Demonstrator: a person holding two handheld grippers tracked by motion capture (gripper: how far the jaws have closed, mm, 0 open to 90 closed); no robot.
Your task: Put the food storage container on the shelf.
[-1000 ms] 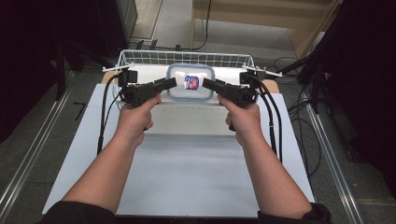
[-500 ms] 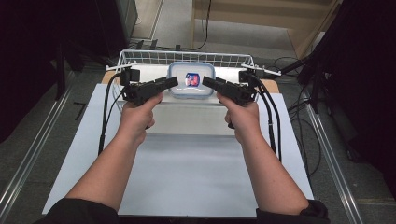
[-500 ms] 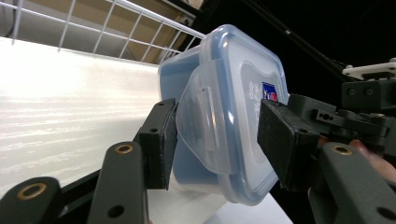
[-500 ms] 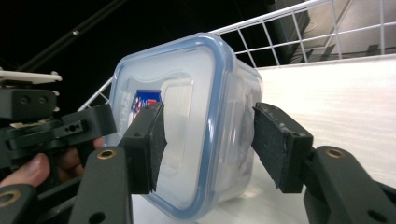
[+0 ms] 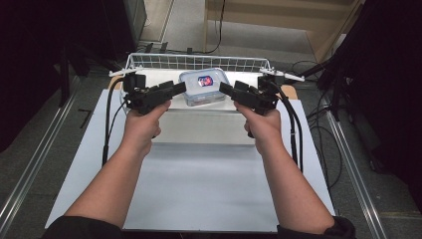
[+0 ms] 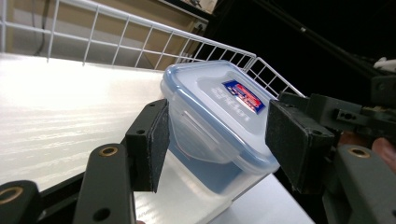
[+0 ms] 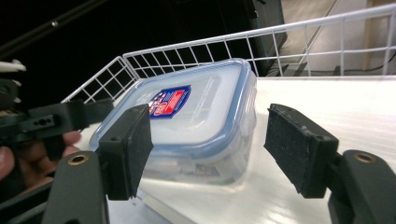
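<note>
Clear plastic box, blue-rimmed lid; left gripper, right gripper just opening, unclamped.

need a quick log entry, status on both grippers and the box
Left gripper and right gripper open, jaws just widened, flanking lidded box. Box sits in wire basket. Nothing in the way.

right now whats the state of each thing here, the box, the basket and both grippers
food box: upright in the basket, lid on, side flaps down, not gripped
wire basket: upright on the table, holding the box
left gripper: open, jaws have just been opening, box corner between them
right gripper: open, jaws have just been opening, off the box
</note>
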